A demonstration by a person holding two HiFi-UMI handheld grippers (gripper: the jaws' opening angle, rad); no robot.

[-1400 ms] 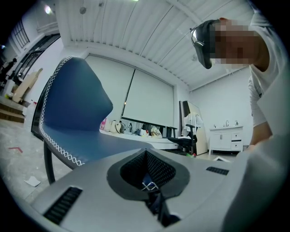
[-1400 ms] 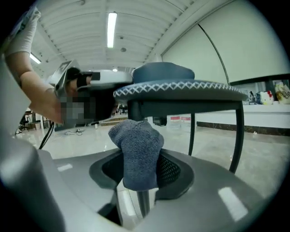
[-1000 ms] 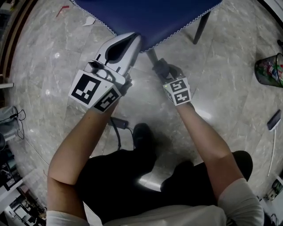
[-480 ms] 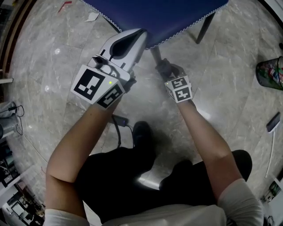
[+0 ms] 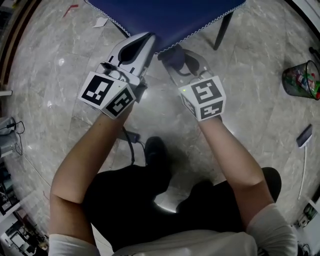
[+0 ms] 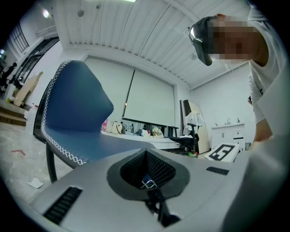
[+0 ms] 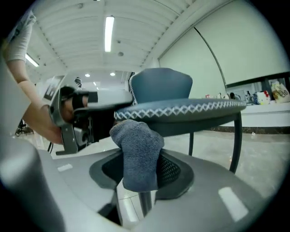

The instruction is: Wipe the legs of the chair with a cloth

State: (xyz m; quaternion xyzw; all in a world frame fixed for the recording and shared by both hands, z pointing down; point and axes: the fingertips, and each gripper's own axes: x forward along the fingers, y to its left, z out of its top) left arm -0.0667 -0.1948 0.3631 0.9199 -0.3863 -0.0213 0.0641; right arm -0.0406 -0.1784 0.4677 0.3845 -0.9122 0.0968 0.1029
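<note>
While the right gripper (image 5: 174, 56) clenches the grey cloth (image 7: 138, 154) round the chair leg (image 7: 145, 203), the cloth sits just under the near edge of the blue seat (image 5: 170, 15). Left gripper (image 5: 146, 41): jaws pressed together, nothing between them, tip at the same seat edge, just beside the right gripper. Floor (image 5: 260, 115): grey marble.
</note>
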